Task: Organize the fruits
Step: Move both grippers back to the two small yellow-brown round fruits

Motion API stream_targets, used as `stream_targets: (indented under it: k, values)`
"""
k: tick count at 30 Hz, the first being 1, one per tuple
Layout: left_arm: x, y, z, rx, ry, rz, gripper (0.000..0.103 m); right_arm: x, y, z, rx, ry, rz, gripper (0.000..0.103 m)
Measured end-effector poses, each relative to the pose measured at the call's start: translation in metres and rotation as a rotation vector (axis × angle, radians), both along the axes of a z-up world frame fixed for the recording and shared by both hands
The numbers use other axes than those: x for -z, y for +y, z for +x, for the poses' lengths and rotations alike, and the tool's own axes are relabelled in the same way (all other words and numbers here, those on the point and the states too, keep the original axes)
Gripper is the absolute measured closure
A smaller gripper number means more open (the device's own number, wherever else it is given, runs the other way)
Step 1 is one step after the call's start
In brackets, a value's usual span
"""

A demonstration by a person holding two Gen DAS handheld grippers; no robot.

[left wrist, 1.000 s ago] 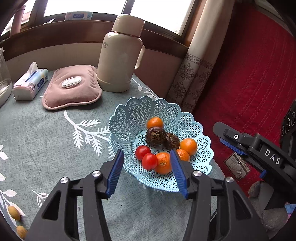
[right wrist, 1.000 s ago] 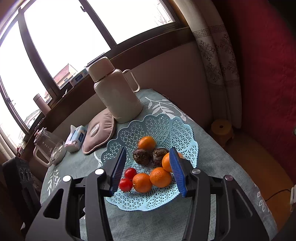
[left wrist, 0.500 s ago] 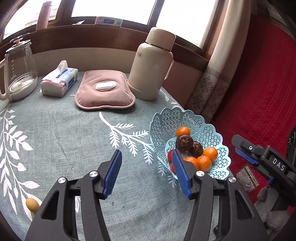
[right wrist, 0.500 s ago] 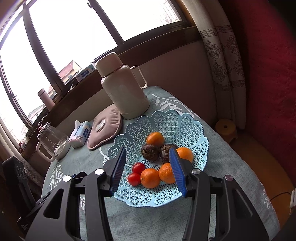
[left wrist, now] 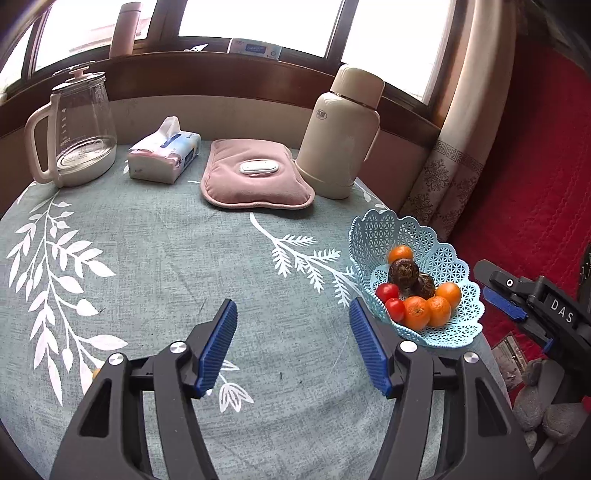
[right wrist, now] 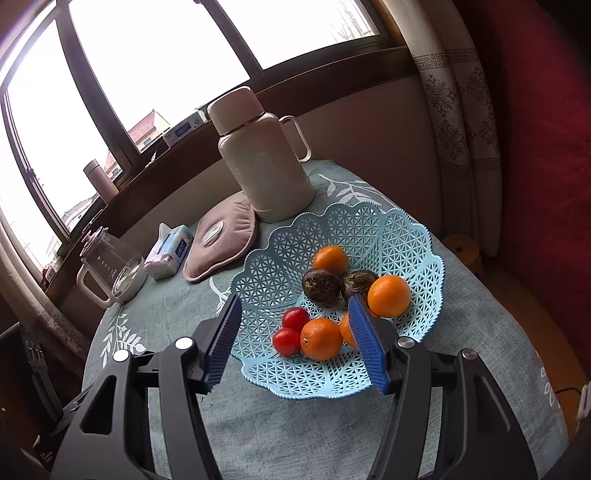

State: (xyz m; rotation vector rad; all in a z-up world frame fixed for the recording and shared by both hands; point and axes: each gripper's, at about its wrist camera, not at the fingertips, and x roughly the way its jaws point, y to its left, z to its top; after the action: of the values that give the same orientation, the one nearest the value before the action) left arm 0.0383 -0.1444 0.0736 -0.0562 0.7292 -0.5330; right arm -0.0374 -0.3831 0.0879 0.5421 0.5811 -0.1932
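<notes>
My left claw (left wrist: 293, 345) hung over bare cloth, its jaws opening with nothing between them. My right claw (right wrist: 295, 339) pointed down at the basket (right wrist: 402, 236), its jaws opening too and gripping nothing; through the gap I saw two tomatoes (right wrist: 291, 328) and an orange (right wrist: 321, 338), all lying in the basket beyond the pads rather than between them. A second orange (right wrist: 388, 295) sat just past my right pad, a third (right wrist: 330, 258) farther back, and a fourth peeked out from behind that pad. Two dark round fruits (right wrist: 321, 284) lay side by side in the middle of the heap.

From my left wrist view, the basket (left wrist: 373, 232) stood to the right of the claw, near the counter's (left wrist: 166, 258) edge, with the fruit piled at its bottom. The other claw's black body came in from the right, just beyond the basket, marked "DAS" (left wrist: 561, 314).

The counter wore a grey-green cloth with white leaf sprigs. Along its far side stood a glass kettle (left wrist: 74, 125), a tissue pack (left wrist: 164, 155), a pink pad (left wrist: 255, 177) with a white oval piece on top, and a cream flask (left wrist: 340, 133) with a small round mark too small to read. The flask stood just behind the basket, and the pad touched the flask's foot. On the windowsill sat a pink tumbler (left wrist: 127, 27) and a small box (left wrist: 255, 48) whose print I could not read. A patterned curtain (left wrist: 450, 155) hung at the right, beside a red quilted surface (left wrist: 535, 166). Nothing stood between either claw and the fruit.
</notes>
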Motion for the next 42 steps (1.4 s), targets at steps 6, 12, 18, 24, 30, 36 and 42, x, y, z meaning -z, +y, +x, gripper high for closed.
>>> stream_targets:
  k: [6,12,18,24,30,36,42]
  values:
    - [0.007,0.029,-0.008,-0.045,-0.001,0.048,0.031,0.005,0.007,0.003,-0.017,0.015,-0.001,0.039]
    - [0.018,0.06,-0.018,-0.135,-0.03,0.132,0.031,0.008,0.014,0.005,-0.035,0.023,-0.001,0.038]
    - [0.031,0.083,-0.019,-0.191,-0.007,0.162,0.031,0.008,0.019,0.006,-0.05,0.027,0.0,0.037]
    - [0.035,0.091,-0.02,-0.226,-0.002,0.179,0.031,0.008,0.024,0.005,-0.06,0.018,0.001,0.026]
    - [0.036,0.092,-0.024,-0.25,-0.025,0.215,0.016,0.01,0.026,0.005,-0.065,0.015,0.027,0.017]
    - [0.041,0.099,-0.024,-0.257,-0.005,0.216,0.016,0.012,0.04,0.009,-0.113,0.025,0.014,0.017]
    - [0.046,0.115,-0.023,-0.284,0.033,0.198,0.016,0.017,0.058,0.013,-0.164,0.037,-0.011,0.017]
